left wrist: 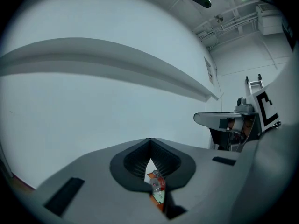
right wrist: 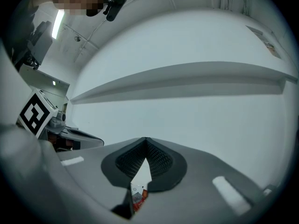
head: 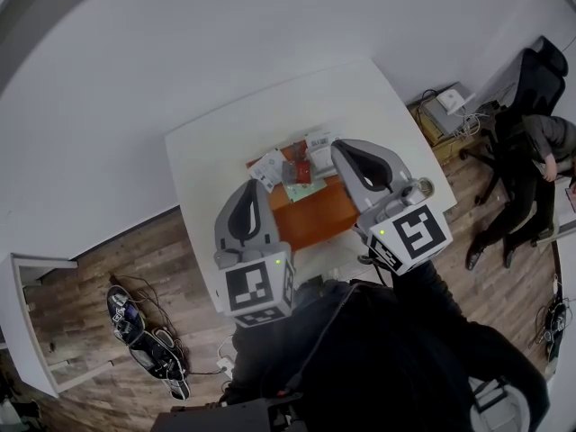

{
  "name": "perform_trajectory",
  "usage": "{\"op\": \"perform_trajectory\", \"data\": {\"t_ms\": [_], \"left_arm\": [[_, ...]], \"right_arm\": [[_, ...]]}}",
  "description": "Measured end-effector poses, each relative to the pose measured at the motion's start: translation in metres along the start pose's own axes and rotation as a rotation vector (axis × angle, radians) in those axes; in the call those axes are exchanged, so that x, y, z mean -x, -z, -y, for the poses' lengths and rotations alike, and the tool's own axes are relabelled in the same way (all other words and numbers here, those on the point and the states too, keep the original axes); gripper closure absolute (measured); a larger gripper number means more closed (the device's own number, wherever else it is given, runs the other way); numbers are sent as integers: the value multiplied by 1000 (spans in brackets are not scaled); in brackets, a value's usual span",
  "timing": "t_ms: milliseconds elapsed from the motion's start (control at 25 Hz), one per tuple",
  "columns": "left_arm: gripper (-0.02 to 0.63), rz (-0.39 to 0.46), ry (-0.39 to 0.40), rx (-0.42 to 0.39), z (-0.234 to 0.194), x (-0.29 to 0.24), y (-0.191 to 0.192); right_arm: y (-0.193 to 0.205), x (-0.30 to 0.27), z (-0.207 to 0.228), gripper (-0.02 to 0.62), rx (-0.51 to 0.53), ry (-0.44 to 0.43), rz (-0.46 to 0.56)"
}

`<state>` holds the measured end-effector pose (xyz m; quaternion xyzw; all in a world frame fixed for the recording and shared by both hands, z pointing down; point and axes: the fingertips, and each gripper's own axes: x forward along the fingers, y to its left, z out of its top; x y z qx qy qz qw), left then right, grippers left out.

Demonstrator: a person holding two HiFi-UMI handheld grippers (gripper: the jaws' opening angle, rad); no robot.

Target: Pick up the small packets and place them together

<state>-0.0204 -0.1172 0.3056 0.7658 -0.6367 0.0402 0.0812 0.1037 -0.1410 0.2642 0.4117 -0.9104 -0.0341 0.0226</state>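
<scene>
Packets (head: 295, 167) on orange mat (head: 319, 216), white table (head: 216, 156)

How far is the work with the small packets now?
Done, it seems: the packets lie in one cluster on the orange board. In hand: nothing; the left gripper and right gripper are shut and empty above the table. Left: I see no stray packet elsewhere.

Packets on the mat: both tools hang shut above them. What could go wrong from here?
The packets lie crowded on the mat, so a tool might pinch two together or push neighbours away. The left tool and right tool are shut; lowered without opening, they would probably only shove packets.
</scene>
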Motion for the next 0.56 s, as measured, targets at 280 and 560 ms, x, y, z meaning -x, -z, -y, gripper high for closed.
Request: {"op": "perform_trajectory", "data": {"t_ms": [280, 560], "left_arm": [[607, 0, -3, 2, 3, 4, -2], [607, -2, 1, 9, 1, 4, 1]], "right_arm": [[-2, 4, 1, 595, -3, 2, 2], [1, 3, -2, 595, 7, 0, -5]]}}
